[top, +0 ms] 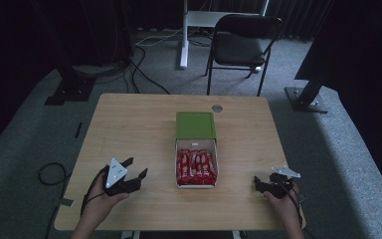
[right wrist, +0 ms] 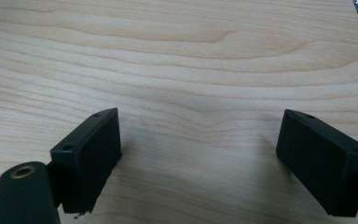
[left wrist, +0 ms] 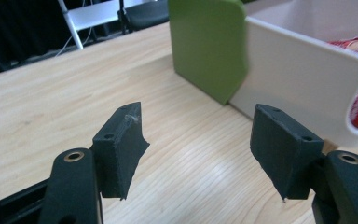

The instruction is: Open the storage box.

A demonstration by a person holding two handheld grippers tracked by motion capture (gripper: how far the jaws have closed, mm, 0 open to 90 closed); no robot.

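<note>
At mid-bench sits a white box (top: 196,185), smooth-walled with rounded corners, its tray slid out from a matte green sleeve (top: 195,125) and packed with glossy red packets (top: 196,166). Just left of it my left gripper (top: 135,168) hovers, jaws apart with nothing between them. Well to the box's right, my right gripper (top: 256,181) rests low over pale, grained wood of the bench (top: 129,129), jaws spread wide, empty.

Layout of my worktop (top: 129,124), seen from above.
Box (top: 196,169) at centre, holding packets (top: 196,165), its lid (top: 195,125) just behind; my left gripper (top: 130,173) lies left of it, my right gripper (top: 268,183) well apart to the right; chair (top: 242,42) beyond.
</note>
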